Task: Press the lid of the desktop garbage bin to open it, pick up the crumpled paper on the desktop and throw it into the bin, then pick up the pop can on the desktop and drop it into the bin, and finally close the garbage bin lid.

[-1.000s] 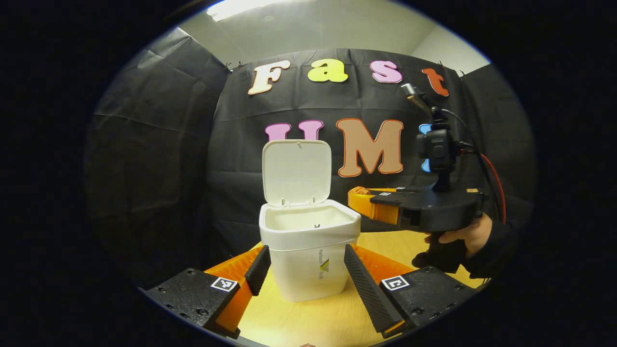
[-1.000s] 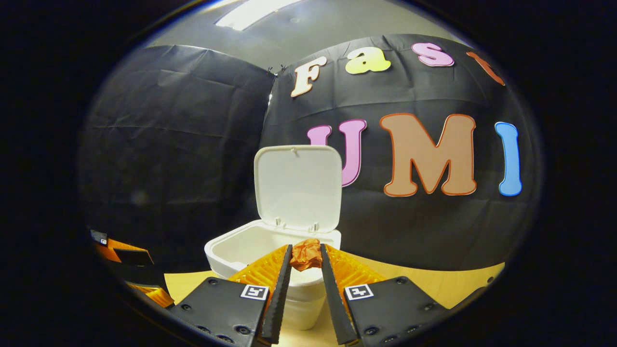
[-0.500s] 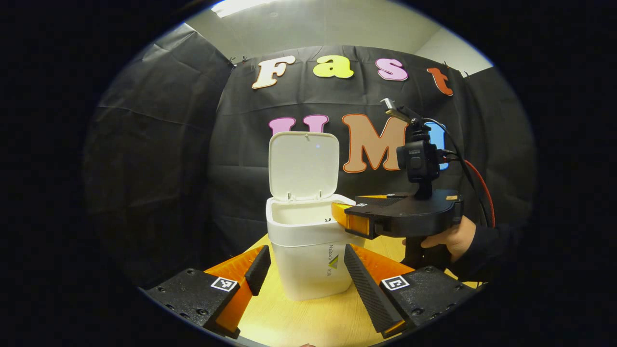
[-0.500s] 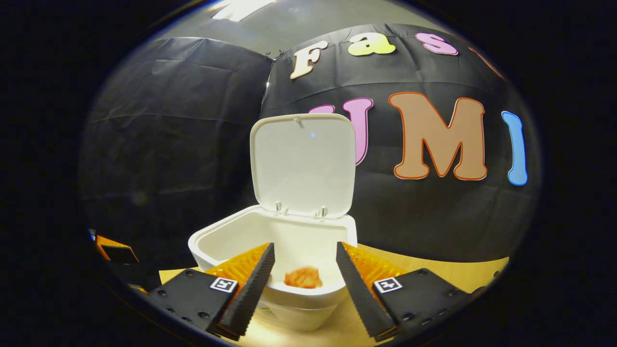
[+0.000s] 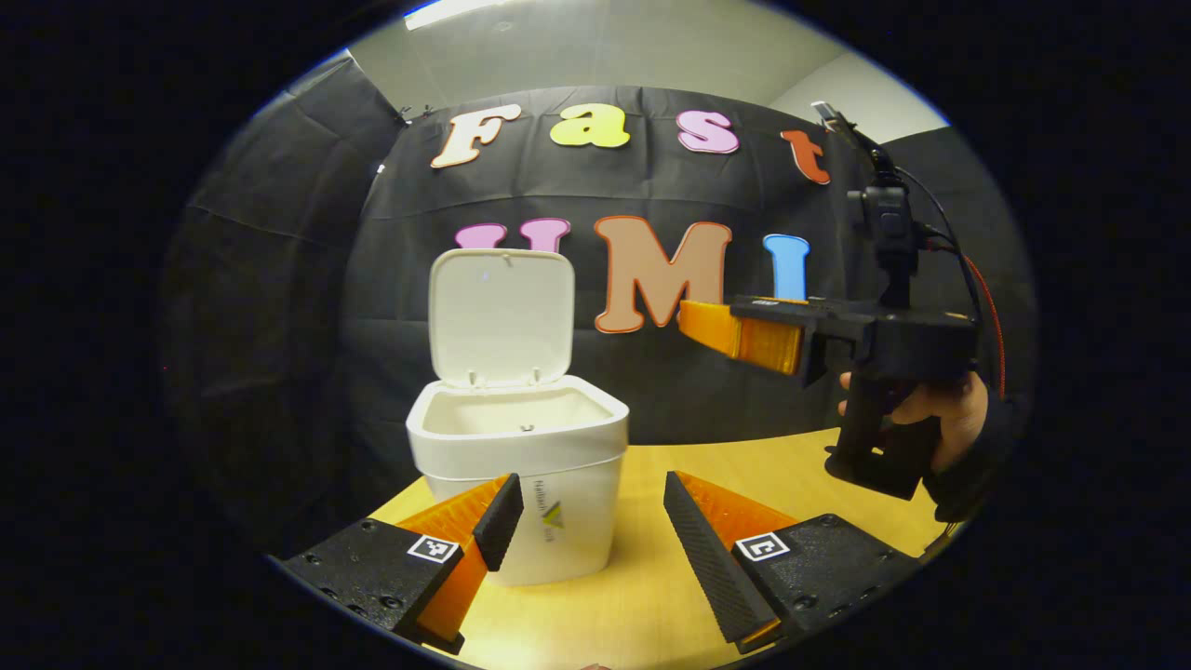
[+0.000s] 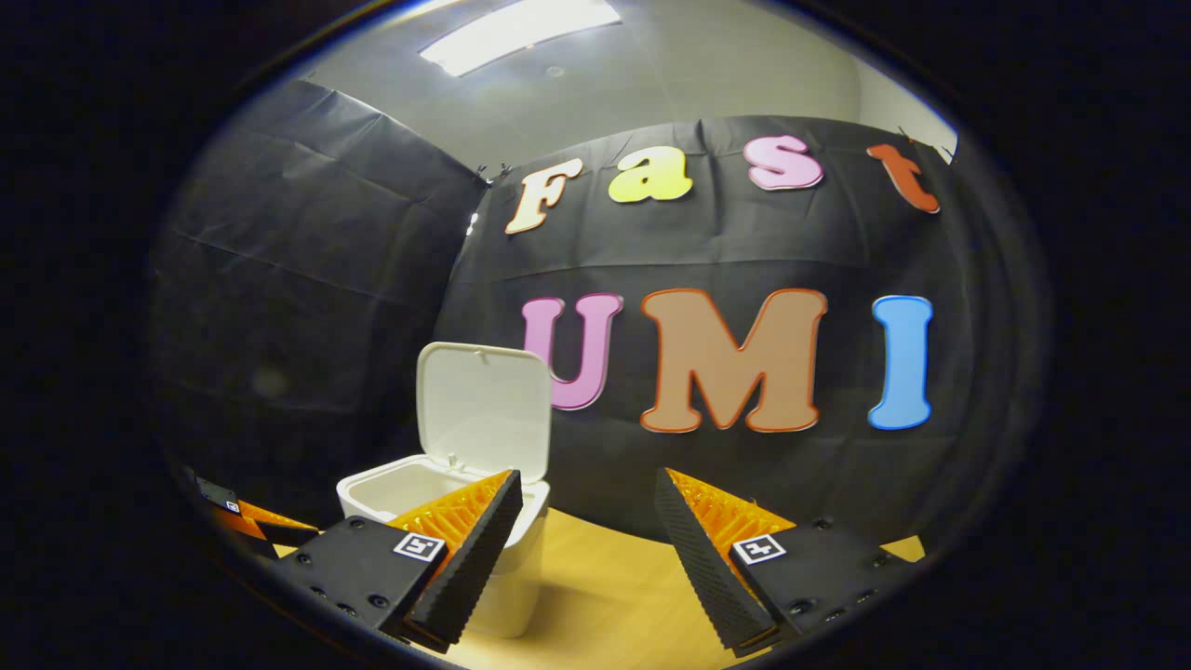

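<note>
The white desktop bin [image 5: 516, 465] stands on the wooden table with its lid [image 5: 501, 316] swung upright; its interior looks pale from here. My left gripper [image 5: 586, 521] is open just in front of it, the left finger beside the bin's front wall, nothing between the fingers. To the right and higher hangs my right gripper [image 5: 698, 324], held by a hand [image 5: 940, 419], well clear of the bin. In the right gripper view the right gripper [image 6: 586, 530] is open and holds nothing, with the bin [image 6: 507, 596] and its raised lid [image 6: 482, 409] low on the left.
The light wooden table [image 5: 651, 596] stretches right of the bin. Black cloth walls close the back and left side. The left gripper's body [image 6: 242, 512] sits at the far left edge of the right gripper view.
The right gripper opened over the bin and the orange crumpled paper fell inside. It then rose and drew back to the right, away from the bin. The left gripper stayed open.
</note>
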Available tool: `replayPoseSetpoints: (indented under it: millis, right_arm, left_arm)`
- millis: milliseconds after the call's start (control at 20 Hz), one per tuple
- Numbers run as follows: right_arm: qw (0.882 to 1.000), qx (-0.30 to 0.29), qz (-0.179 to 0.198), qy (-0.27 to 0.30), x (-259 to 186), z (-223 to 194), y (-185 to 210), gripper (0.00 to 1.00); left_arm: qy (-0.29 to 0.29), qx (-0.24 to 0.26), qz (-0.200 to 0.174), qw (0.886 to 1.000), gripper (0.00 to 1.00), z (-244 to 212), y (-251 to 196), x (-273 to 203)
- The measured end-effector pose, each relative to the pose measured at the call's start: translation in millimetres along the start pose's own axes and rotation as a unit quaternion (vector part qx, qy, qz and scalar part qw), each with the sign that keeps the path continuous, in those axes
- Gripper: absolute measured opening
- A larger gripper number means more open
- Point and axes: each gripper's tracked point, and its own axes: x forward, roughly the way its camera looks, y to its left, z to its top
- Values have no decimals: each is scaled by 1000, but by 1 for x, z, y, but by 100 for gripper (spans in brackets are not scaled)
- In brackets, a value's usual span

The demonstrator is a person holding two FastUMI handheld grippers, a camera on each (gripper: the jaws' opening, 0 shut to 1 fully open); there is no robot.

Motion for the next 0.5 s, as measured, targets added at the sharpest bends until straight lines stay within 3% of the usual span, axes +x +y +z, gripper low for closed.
replayPoseSetpoints:
  millis: [300, 400, 500]
  right_arm:
    - [994, 6, -105, 20, -76, -20, -104, 96]
    - [990, 12, -135, 30, -99, -31, -134, 100]
    - [986, 21, -163, 41, -120, -46, -159, 96]
  left_arm:
    - [13, 3, -81, 997, 92, -16, -80, 23]
    - [15, 15, -98, 995, 92, -22, -101, 31]
    - [22, 27, -108, 994, 92, -35, -117, 40]
